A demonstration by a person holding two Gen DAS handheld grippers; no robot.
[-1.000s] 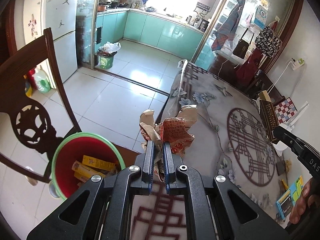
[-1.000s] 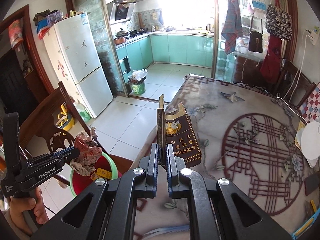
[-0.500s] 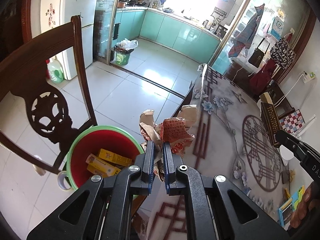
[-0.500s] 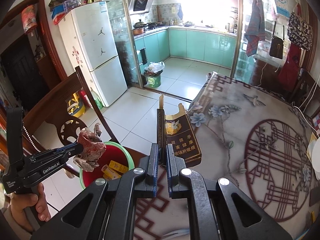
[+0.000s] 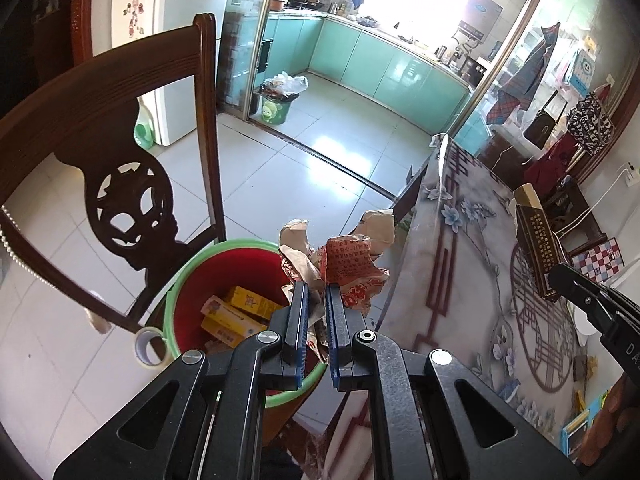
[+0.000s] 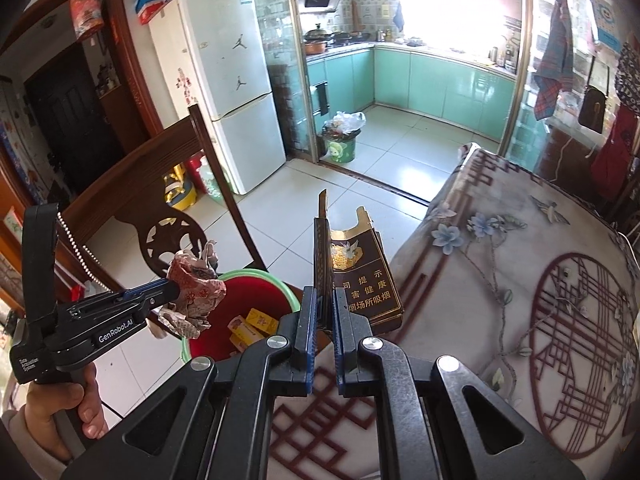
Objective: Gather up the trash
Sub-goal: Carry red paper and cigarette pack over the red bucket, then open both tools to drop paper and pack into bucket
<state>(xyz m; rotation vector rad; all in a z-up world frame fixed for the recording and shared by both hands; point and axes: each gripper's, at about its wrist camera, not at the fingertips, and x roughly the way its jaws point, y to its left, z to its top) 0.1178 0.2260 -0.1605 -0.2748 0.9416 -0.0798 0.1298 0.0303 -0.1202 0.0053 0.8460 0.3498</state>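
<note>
In the left wrist view the left claw (image 5: pixel 316 296) is closed on a crumpled wrapper (image 5: pixel 344 264), which hides part of the red bucket (image 5: pixel 224 276) at 9 o'clock of it; the boxes inside are only partly seen. The right claw (image 6: pixel 324 304) grips a dark flattened cigarette box (image 6: pixel 360 276) over the tabletop (image 6: pixel 500 280) edge. Both claws point steeply down. The person's left hand (image 6: pixel 60 408) is cut off at 8 o'clock.

L wrist cam close above red bin (image 5: pixel 224 280), tilted down, R cam higher, table-side, both share bin (image 6: pixel 256 292), chair (image 5: pixel 132 152), kitchen
</note>
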